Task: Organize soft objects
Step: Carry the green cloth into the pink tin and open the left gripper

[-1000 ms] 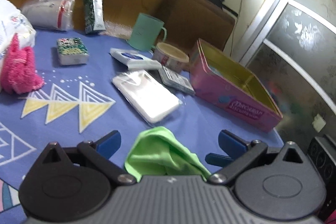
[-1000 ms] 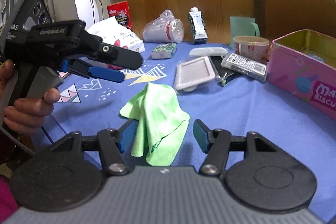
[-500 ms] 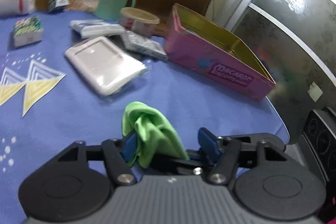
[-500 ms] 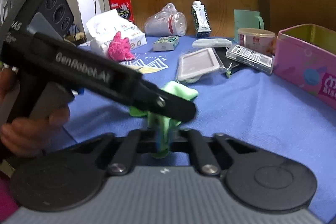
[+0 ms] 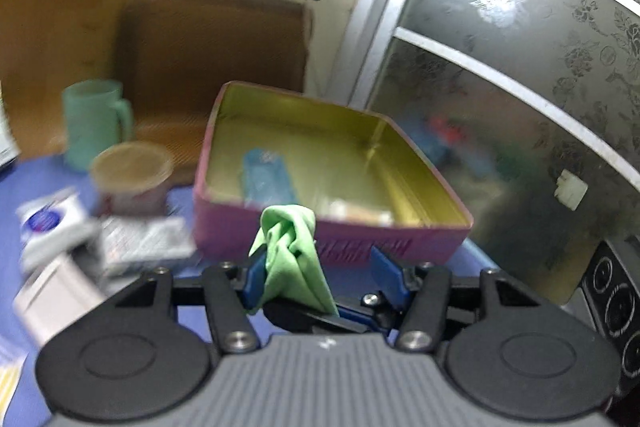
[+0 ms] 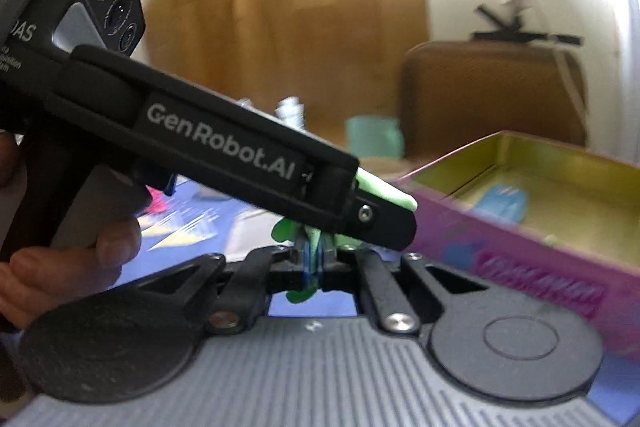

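Note:
A green cloth (image 5: 291,253) hangs bunched between the blue fingers of my left gripper (image 5: 320,269), lifted off the blue tablecloth. The jaws stand apart and the cloth touches only the left finger; the right gripper's fingers cross below it. My right gripper (image 6: 314,259) is shut on the green cloth (image 6: 384,193), with the left gripper's black body across it. The open pink tin (image 5: 332,251) with a gold inside stands just beyond the cloth, also at the right in the right wrist view (image 6: 532,259). A blue soft item (image 5: 266,175) lies in the tin.
A green mug (image 5: 94,125), a lidded tub (image 5: 130,177), white packets (image 5: 52,223) and a flat white case (image 5: 52,291) lie left of the tin. A brown chair (image 5: 212,43) stands behind the table. A pink cloth (image 6: 154,205) shows far left.
Both grippers closed in on the green cloth and lifted it off the table. They carried it toward the pink tin, which now looms close in both views.

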A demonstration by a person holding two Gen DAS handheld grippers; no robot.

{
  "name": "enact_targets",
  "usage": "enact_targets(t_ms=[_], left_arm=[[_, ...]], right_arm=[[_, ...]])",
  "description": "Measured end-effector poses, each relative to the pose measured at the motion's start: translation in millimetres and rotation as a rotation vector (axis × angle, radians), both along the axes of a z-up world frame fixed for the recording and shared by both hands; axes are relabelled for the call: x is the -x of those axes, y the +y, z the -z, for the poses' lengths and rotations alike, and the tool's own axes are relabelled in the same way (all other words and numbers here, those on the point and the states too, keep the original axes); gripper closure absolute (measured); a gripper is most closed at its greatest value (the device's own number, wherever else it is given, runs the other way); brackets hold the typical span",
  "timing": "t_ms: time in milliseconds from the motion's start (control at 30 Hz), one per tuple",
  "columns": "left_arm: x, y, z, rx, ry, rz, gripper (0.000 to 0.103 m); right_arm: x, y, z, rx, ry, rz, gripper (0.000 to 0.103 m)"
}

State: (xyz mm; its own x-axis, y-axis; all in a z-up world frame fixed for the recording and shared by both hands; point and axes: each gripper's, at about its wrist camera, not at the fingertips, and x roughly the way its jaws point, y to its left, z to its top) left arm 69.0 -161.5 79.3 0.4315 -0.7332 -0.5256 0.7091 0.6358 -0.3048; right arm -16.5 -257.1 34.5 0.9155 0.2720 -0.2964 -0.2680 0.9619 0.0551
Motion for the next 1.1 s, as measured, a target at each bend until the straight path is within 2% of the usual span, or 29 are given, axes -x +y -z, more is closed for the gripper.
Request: enact_targets(t_ms=[133, 267, 367, 400, 467, 500, 533, 567, 600, 733, 833, 1100], left_arm=[[-20.6, -37.5, -4.3, 0.008, 0.005, 0.038, 0.049], [-35.1, -77.1, -1.6, -0.016, -0.01, 0.049, 0.047], [-41.5, -96.5, 2.1, -0.02, -0.007, 0.027, 0.035], [-42.6, -99.6, 3.3, -0.025, -0.004, 0.016, 0.028], [-43.5, -103.5, 7.8, -0.031, -0.002, -0.003, 0.025], [-42.5, -103.9, 10.4, -0.033, 0.0, -0.004, 0.024], [-41.7, -102.7, 12.3, -0.034, 0.003, -0.004, 0.021], [-39.7, -99.7, 13.7, -0.026, -0.002, -0.009, 0.018], [-37.7, -97.2, 14.4, -0.03, -0.009, -0.015, 0.015], [-34.2, -82.1, 10.1, -0.015, -0.016, -0.04, 0.014], [-29.8, -68.3, 1.9, 0.014, -0.028, -0.066, 0.011], [-13.1, -2.6, -13.6, 0.118, -0.057, -0.151, 0.01]], right_arm=[[-9.7, -31.3, -6.3, 0.004, -0.022, 0.081, 0.097], [-22.1, -61.1, -7.9, 0.021, -0.031, 0.169, 0.097], [-36.2, -81.1, -3.4, 0.043, -0.021, 0.255, 0.097], [-40.9, -89.4, -1.5, 0.044, -0.008, 0.286, 0.097], [-50.1, -106.1, 4.6, 0.068, 0.009, 0.387, 0.091], [-50.8, -114.7, 7.4, 0.08, 0.024, 0.432, 0.084], [-54.9, -122.1, 9.7, 0.079, 0.042, 0.472, 0.062], [-55.5, -129.3, 11.1, 0.059, 0.045, 0.506, 0.05], [-54.7, -134.9, 11.9, 0.041, 0.047, 0.528, 0.044], [-51.0, -135.7, 12.7, 0.029, 0.041, 0.556, 0.039], [-45.2, -126.7, 13.6, 0.038, 0.038, 0.551, 0.031], [-25.3, -97.0, -1.7, 0.092, -0.034, 0.523, 0.027]])
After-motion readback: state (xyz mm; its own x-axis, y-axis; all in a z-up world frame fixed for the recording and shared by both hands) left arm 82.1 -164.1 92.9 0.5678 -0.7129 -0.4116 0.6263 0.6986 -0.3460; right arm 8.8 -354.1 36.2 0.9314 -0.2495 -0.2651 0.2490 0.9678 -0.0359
